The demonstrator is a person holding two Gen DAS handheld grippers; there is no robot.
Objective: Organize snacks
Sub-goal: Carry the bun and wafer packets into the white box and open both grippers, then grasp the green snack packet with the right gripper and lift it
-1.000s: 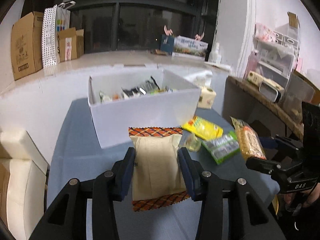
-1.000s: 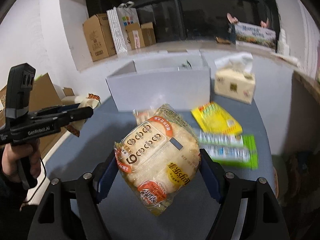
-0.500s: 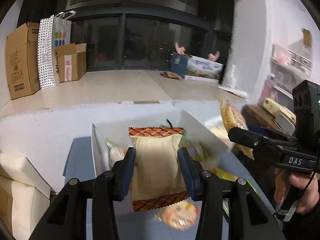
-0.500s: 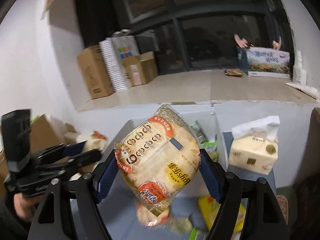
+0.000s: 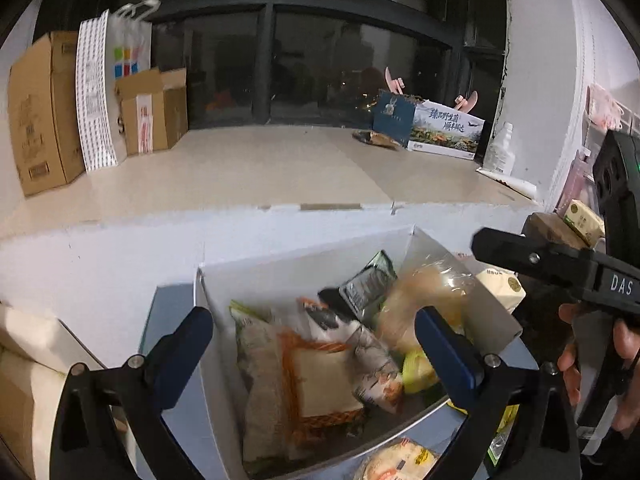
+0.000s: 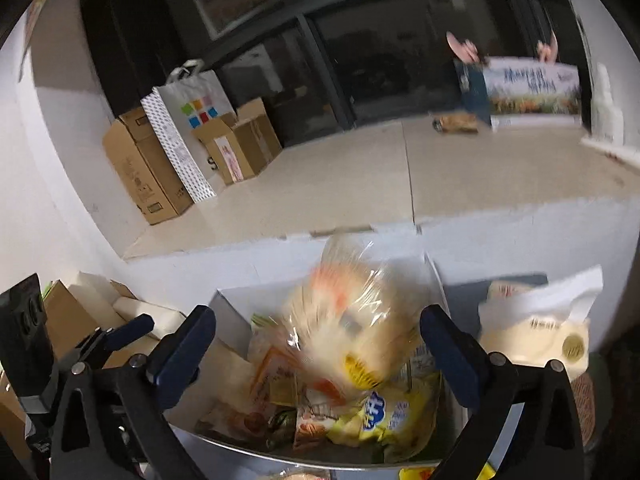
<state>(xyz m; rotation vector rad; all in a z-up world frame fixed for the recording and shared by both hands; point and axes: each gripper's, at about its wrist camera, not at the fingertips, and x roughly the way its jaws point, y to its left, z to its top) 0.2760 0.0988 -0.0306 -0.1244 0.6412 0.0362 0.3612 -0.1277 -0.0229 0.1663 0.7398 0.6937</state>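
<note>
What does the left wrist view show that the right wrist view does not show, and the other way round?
Only the left wrist view shows the beige packet with the orange checked border lying in the white box, and a round snack pack outside it.

Only the right wrist view shows the yellow packet with blue writing and the whole tissue pack.

Both show the blurred rice-cracker bag dropping into the box, and the left gripper and right gripper opening, with no pad touching a packet.

Storeroom-like home corner: stacked cardboard boxes [image 5: 38,112], dark window [image 5: 320,68].
</note>
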